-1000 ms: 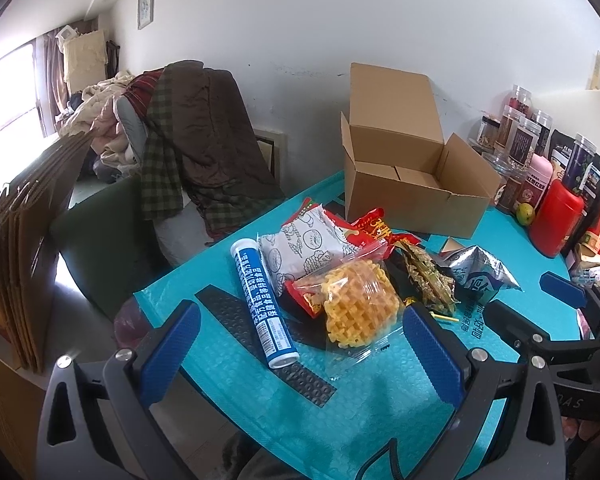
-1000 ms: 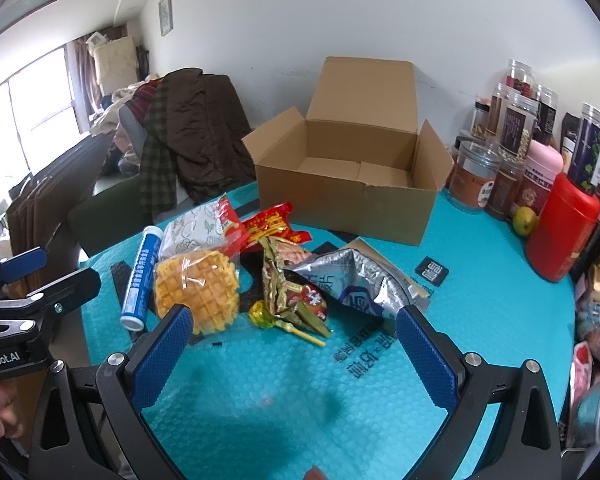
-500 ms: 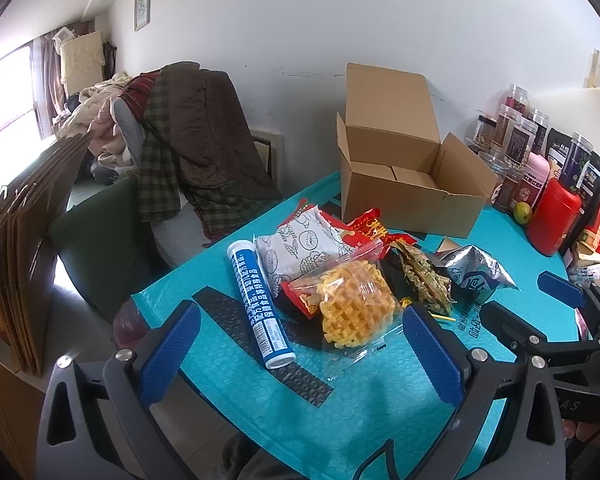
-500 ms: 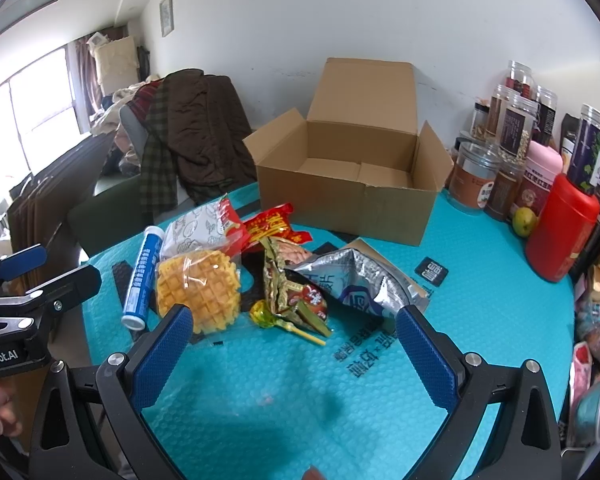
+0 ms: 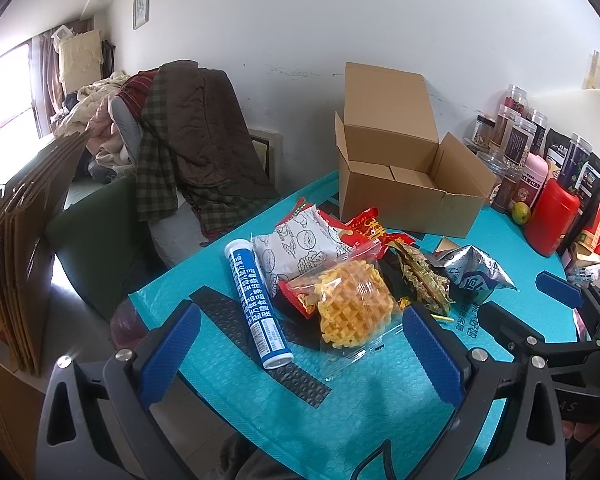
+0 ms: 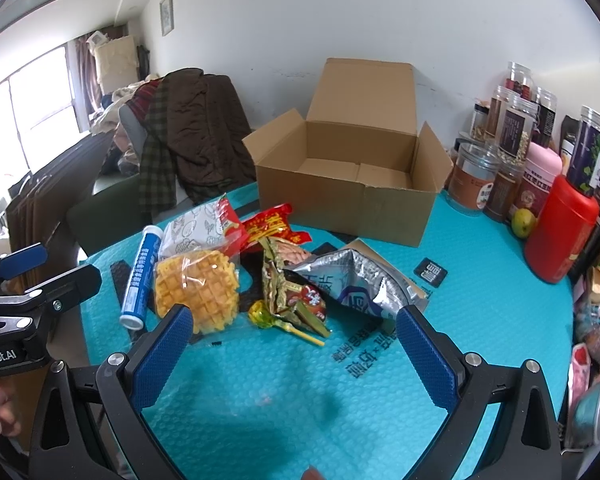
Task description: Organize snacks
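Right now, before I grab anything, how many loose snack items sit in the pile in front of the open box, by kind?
Sealed or foil packets: 5, including clear-wrapped waffle and silver foil bag
Blue-and-white tube: 1
Yellow-green lollipop: 1
Total: 7

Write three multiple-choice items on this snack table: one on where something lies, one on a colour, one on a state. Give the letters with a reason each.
1. Where does the blue-and-white cylindrical tube lie?
A. inside the box
B. on the teal mat, left of the bagged yellow waffle
C. on top of the red canister

2. What colour is the tall plastic canister at the right?
A. red
B. green
C. white

3. What state is the brown cardboard box in?
A. taped shut
B. flattened
C. open, flaps up, no snacks visible inside

Answers:
1 B: the tube rests on the teal bubble mat beside the waffle.
2 A: its body and lid are red.
3 C: the flaps stand up and only the bare floor shows; the near corner is hidden.

Both the left gripper and right gripper are open and hold nothing.
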`<state>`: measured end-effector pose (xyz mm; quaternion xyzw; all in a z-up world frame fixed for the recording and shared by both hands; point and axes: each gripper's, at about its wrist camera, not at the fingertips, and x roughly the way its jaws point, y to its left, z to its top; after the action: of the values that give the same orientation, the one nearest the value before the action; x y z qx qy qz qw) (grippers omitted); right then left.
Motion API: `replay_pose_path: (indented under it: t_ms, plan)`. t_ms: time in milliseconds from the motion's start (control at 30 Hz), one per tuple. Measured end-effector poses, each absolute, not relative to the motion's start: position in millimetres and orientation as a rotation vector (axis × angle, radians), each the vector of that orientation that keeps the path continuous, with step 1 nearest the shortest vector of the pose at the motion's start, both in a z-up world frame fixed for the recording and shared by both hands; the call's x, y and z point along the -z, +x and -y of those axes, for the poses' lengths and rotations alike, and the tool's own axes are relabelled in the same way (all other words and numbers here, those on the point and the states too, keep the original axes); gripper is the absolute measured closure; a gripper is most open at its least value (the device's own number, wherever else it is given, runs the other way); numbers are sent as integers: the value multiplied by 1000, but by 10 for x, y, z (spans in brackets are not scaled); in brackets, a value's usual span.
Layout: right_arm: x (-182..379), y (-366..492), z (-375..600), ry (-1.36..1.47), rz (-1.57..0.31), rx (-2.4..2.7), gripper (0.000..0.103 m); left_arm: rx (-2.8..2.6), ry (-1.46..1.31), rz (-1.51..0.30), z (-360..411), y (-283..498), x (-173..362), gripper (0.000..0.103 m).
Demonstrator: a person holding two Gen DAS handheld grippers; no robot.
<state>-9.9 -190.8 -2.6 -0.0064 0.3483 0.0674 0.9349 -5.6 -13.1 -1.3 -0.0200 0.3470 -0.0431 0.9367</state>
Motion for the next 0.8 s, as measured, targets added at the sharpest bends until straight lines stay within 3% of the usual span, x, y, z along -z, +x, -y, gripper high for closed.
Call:
replay_pose_path:
  t_ms: [800]
  plan:
    - [224, -14, 1918, 13, -744, -160, 0, 131, -72, -754, 58, 53, 343, 1]
